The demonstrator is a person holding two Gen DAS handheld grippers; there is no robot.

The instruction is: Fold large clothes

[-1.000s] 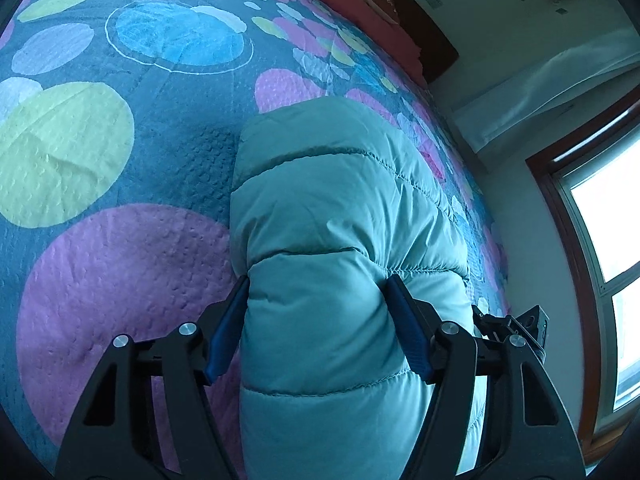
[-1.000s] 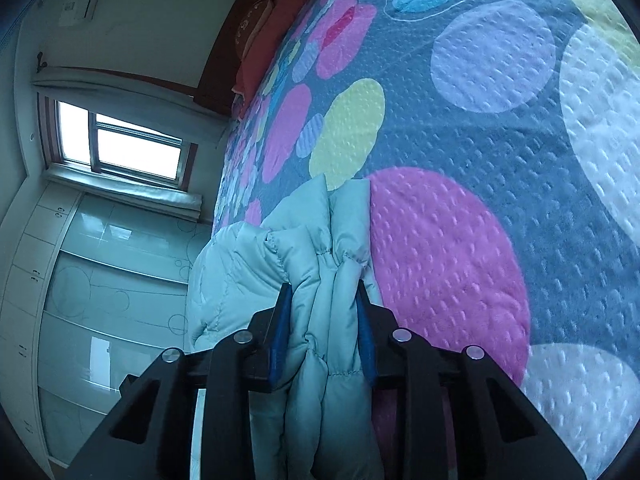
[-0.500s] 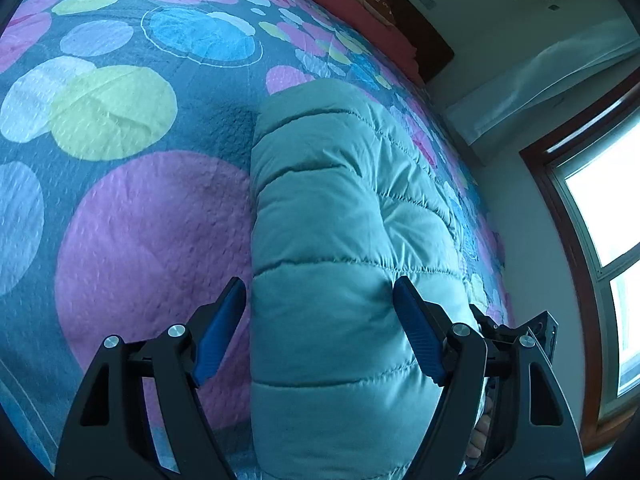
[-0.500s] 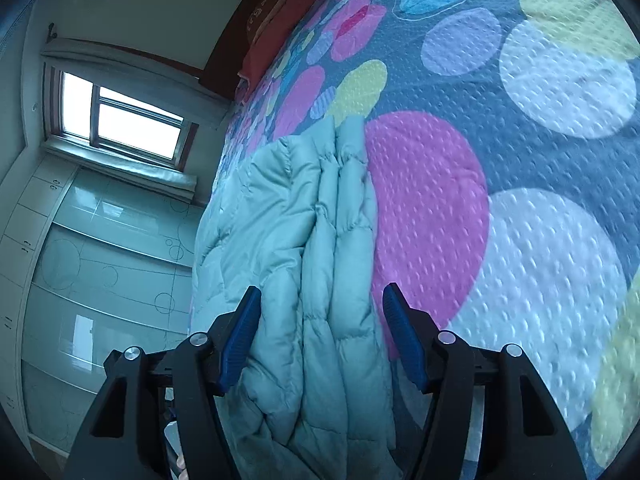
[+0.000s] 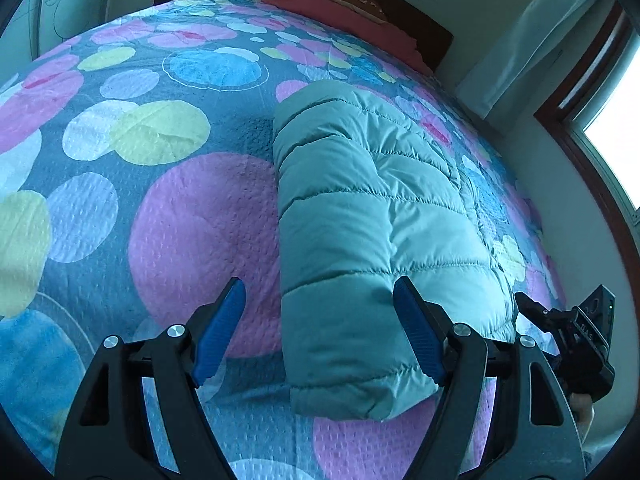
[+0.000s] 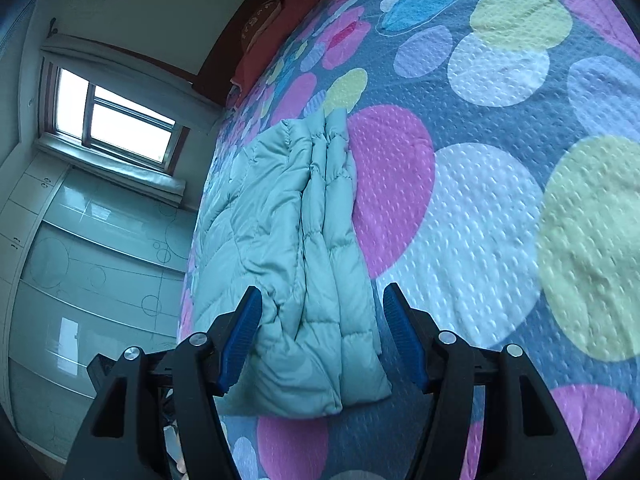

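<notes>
Bed: a wide bed covered by a bedspread (image 5: 192,216), grey-blue with big pink, yellow, white and blue circles and a dimpled weave.
Head of the bed: red pillows (image 5: 344,8) lie against a dark wooden headboard (image 5: 436,36).
Jacket: a folded pale teal puffer jacket (image 5: 360,232) lies flat on the bedspread, near the foot edge of the bed and toward the window side; its stacked layers show in the right wrist view (image 6: 316,272).
Left hand-held gripper (image 5: 320,332): jaws spread, blue pads clear of the jacket on either side, nothing pinched.
Right hand-held gripper (image 6: 320,340): jaws spread, having just let go and opened; the jacket's near end lies between the pads, untouched.
Window: a bright window (image 6: 116,120) with a dark wooden frame, pale curtain (image 5: 532,36) beside it.
Wardrobe: glossy pale doors (image 6: 80,264) with circle patterns stand beyond the bed's window-side edge.
Walls: plain and light.
</notes>
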